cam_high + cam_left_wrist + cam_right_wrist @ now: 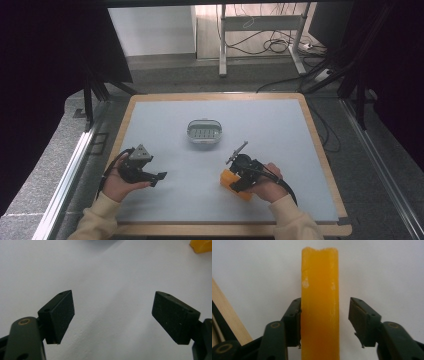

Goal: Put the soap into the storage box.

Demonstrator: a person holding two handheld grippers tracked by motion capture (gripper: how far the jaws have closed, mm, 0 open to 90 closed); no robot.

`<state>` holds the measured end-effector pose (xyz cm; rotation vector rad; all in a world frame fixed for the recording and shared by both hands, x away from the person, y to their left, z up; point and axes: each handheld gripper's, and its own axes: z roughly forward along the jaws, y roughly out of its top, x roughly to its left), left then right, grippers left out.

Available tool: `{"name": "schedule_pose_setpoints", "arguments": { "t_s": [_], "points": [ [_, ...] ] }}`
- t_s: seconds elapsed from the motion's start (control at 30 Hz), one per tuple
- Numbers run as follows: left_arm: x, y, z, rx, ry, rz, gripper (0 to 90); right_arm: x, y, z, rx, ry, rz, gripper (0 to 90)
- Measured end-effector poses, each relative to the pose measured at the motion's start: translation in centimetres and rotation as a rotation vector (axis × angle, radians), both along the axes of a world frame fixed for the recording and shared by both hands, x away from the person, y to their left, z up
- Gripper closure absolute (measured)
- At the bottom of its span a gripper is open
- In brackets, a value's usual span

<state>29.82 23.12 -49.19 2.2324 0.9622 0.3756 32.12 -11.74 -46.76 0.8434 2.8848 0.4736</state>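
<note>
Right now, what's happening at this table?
A person works two handheld grippers over a grey mat. The right gripper straddles an orange block lying on the mat: one pad touches it, the other is still apart, so it isn't clamped yet. The left gripper is open over bare mat. A small lidded container sits at the middle.

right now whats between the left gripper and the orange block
Nothing: in the high view, only bare grey mat lies between the left gripper and the orange block.
</note>
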Motion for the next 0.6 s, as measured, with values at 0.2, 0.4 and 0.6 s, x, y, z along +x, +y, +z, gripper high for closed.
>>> {"name": "schedule_pose_setpoints", "arguments": {
  "t_s": [0.2, 0.4, 0.6],
  "points": [
    [0.01, 0.03, 0.0, -0.003, 0.001, -0.001, 18.2, 0.18, 0.12, -0.46, -0.005, 0.046, 0.026, 57.3],
    [0.0, 0.04, 0.01, -0.004, 0.0, 0.0, 18.2, 0.11, 0.29, -0.52, -0.02, 0.044, 0.021, 61.3],
    [0.03, 0.03, -0.02, 0.001, 0.0, -0.001, 18.2, 0.05, 0.39, -0.47, -0.032, 0.036, 0.025, 61.5]
  ]
}}
